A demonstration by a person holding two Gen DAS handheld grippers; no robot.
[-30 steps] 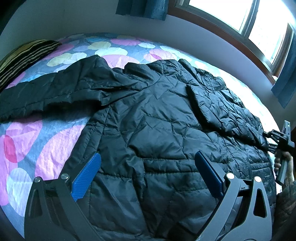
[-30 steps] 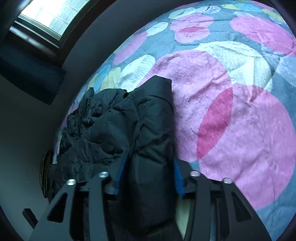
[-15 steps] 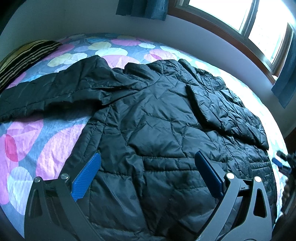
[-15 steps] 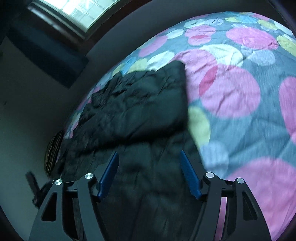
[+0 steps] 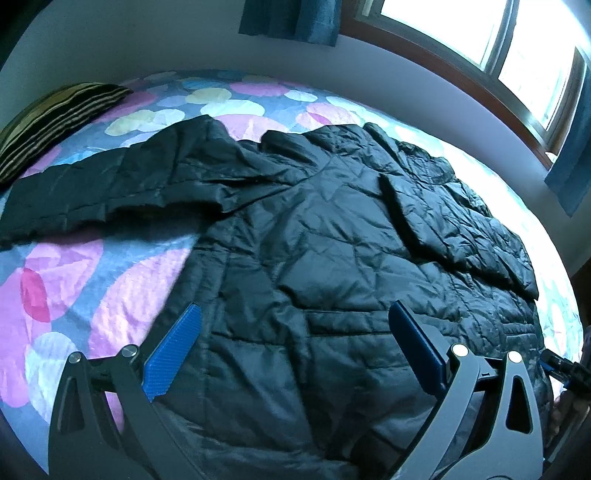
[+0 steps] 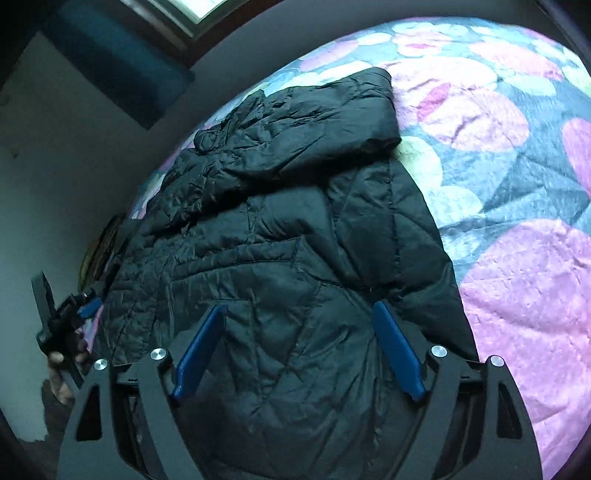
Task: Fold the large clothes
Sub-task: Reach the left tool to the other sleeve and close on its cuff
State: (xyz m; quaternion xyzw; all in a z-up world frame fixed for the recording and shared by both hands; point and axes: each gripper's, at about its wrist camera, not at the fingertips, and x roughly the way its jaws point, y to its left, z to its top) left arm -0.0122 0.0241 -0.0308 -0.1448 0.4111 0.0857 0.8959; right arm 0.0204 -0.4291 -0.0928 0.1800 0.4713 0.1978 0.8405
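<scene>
A large black quilted jacket [image 5: 314,236] lies spread on the bed. One sleeve [image 5: 110,184] stretches out to the left. The other sleeve [image 5: 461,229] is folded across the body on the right. My left gripper [image 5: 295,332] is open and empty above the jacket's lower hem. In the right wrist view the jacket [image 6: 277,240] fills the middle, with the folded sleeve [image 6: 314,122] at the top. My right gripper [image 6: 299,332] is open and empty above the jacket's hem. The left gripper [image 6: 70,310] shows at the left edge there, and the right gripper's tip [image 5: 557,369] shows at the far right in the left wrist view.
The bed has a bedspread [image 5: 122,295] with pink, white and yellow circles. A striped pillow [image 5: 55,114] lies at the far left corner. A window [image 5: 480,40] with blue curtains [image 5: 291,18] runs along the wall behind the bed.
My right gripper let go of the sleeve, which now lies folded over the jacket body, and drew back toward the hem. The left gripper has barely moved.
</scene>
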